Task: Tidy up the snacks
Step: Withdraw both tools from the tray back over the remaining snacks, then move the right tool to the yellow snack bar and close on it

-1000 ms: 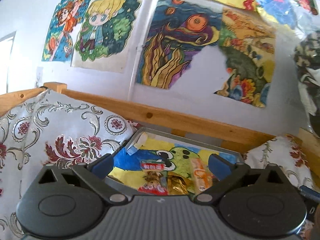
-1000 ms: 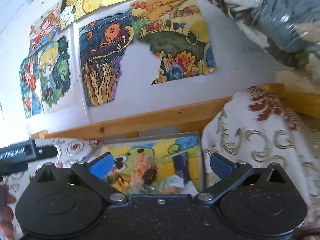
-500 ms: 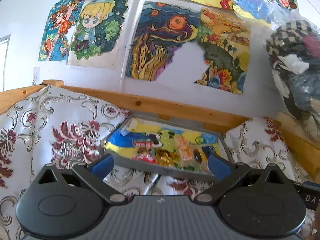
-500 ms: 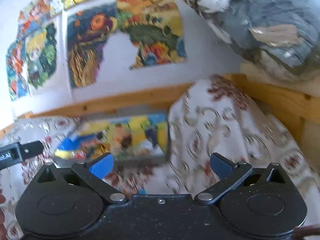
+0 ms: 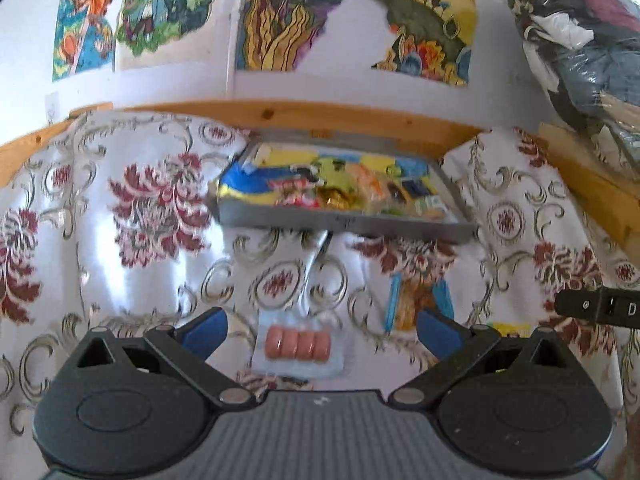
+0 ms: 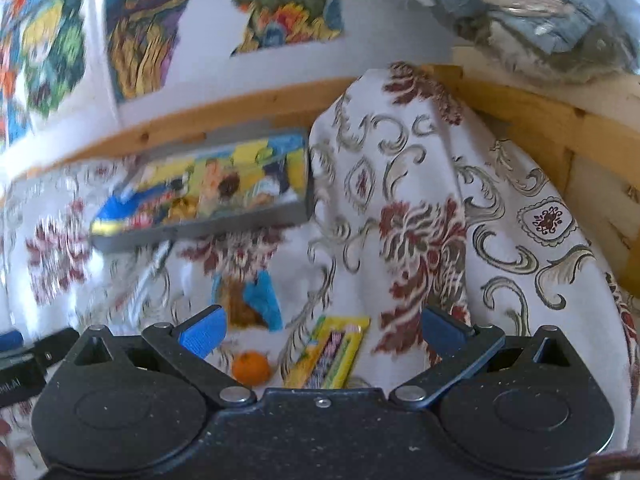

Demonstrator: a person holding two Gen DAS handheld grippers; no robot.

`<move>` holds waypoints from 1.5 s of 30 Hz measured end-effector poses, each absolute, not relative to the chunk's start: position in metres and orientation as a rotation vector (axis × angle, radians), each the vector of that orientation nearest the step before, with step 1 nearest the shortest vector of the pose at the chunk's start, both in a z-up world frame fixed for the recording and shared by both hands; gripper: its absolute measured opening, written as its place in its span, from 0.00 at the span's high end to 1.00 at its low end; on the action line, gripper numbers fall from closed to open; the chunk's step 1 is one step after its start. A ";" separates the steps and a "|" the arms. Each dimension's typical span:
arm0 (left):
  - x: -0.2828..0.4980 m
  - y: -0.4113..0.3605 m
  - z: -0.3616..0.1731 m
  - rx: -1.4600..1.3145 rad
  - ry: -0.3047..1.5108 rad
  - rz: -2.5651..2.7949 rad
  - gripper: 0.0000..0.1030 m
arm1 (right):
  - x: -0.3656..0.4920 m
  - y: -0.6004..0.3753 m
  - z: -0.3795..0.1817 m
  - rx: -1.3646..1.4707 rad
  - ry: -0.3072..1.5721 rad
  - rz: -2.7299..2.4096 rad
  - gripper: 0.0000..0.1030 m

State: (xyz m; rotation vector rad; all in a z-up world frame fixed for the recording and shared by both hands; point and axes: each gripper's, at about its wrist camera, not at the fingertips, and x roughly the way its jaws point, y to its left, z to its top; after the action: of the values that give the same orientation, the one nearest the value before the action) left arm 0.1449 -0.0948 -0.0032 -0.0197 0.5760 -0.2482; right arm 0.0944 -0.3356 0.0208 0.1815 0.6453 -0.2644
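Both tongs gape wide with nothing between the fingers. Left gripper (image 5: 320, 330) hovers over a floral cloth (image 5: 132, 216); a clear packet of four pink sausage pieces (image 5: 298, 346) lies on the cloth directly between its blue pads. Ahead and to the right: a blue-edged packet with brown contents (image 5: 416, 300). Further back: grey tray (image 5: 344, 224) against the wooden rail (image 5: 280, 114), holding a mix of wrapped snacks (image 5: 340, 192); individual items too blurred to name.

Right gripper (image 6: 322, 330), likewise slack, hangs above the same cloth. Between its fingers: yellow-green snack packet (image 6: 328, 354), lying flat. Just left of it: small orange fruit (image 6: 251, 367), apart from the packet. Beyond the fruit: blue-edged packet again. Tray at upper left in this view, motion-blurred.

Colourful drawings (image 5: 280, 24) on the wall behind. Plastic bag of folded clothes (image 5: 580, 40) at upper right
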 end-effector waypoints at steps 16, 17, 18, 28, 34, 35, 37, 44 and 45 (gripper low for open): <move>0.133 -0.062 -0.037 -0.028 0.698 -0.199 0.01 | 0.095 -0.269 -0.007 -0.122 0.909 -0.187 0.01; 0.133 -0.062 -0.037 -0.022 0.701 -0.196 0.01 | 0.096 -0.268 -0.008 -0.129 0.917 -0.185 0.01; 0.134 -0.061 -0.038 -0.018 0.707 -0.193 0.01 | 0.097 -0.267 -0.009 -0.135 0.925 -0.184 0.01; 0.142 -0.055 -0.046 -0.052 0.736 -0.166 0.01 | 0.104 -0.274 -0.008 -0.097 0.939 -0.201 0.01; 0.144 -0.060 -0.050 -0.056 0.717 -0.199 0.01 | 0.108 -0.295 0.003 0.021 0.896 -0.241 0.01; 0.145 -0.062 -0.050 -0.058 0.712 -0.209 0.00 | 0.111 -0.301 0.004 0.048 0.898 -0.246 0.01; 0.146 -0.065 -0.052 -0.064 0.702 -0.234 0.00 | 0.116 -0.311 0.005 0.091 0.909 -0.251 0.01; 0.155 -0.085 -0.059 -0.052 0.651 -0.348 0.00 | 0.145 -0.343 0.002 0.170 0.950 -0.241 0.01; 0.156 -0.088 -0.062 -0.050 0.639 -0.370 0.00 | 0.149 -0.347 0.001 0.171 0.944 -0.233 0.01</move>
State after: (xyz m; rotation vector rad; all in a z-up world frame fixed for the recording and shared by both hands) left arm 0.1559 -0.0882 -0.0619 -0.0503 0.6391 -0.3705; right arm 0.1488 -0.3469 0.0011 0.1710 0.9435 -0.2331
